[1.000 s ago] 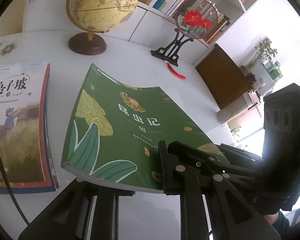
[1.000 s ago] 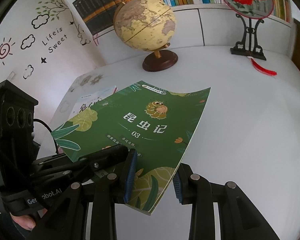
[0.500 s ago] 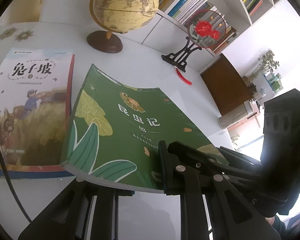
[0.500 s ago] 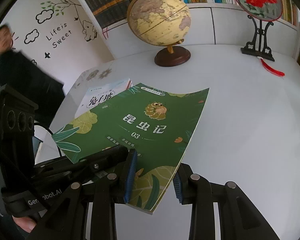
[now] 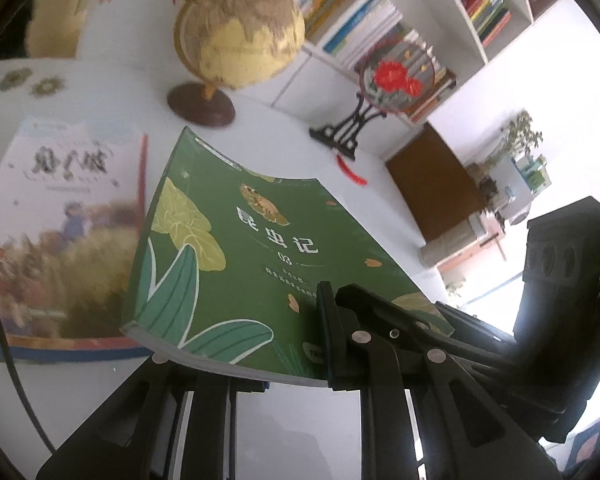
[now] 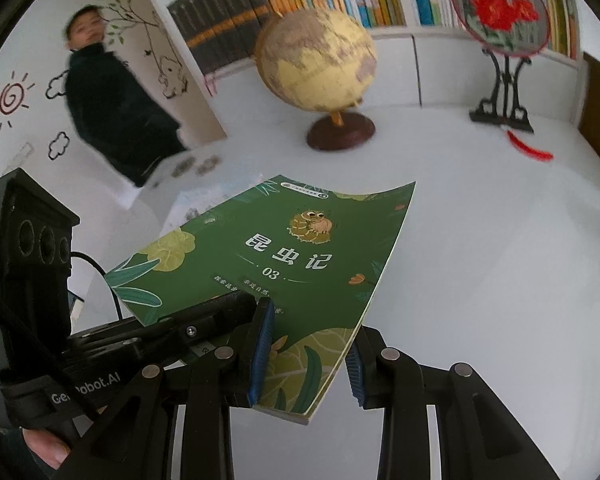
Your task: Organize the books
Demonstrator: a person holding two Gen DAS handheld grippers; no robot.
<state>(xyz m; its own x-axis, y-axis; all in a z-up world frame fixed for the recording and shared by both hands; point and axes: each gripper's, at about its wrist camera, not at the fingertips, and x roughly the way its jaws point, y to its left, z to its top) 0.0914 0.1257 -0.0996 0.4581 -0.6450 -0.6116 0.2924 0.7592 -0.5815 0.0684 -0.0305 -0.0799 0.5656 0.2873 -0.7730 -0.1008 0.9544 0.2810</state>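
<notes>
Green book (image 5: pixel 236 248) held off table (image 6: pixel 500 240): left claw (image 5: pixel 260 364) clamped near edge, right claw (image 6: pixel 306 354) gripped its corner. Stacking onto white book (image 5: pixel 60 220) at table's left edge not yet done.

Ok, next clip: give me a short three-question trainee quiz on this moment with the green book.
1. True or false: the green book lies flat on the table.
2. Which claw grips it: A left claw only, B right claw only, C both?
3. What round thing stands behind the book, left of the fan?

Key: 1 false, it is held up off the table; 2 C, each is shut on its near edge; 3 the globe.
</notes>
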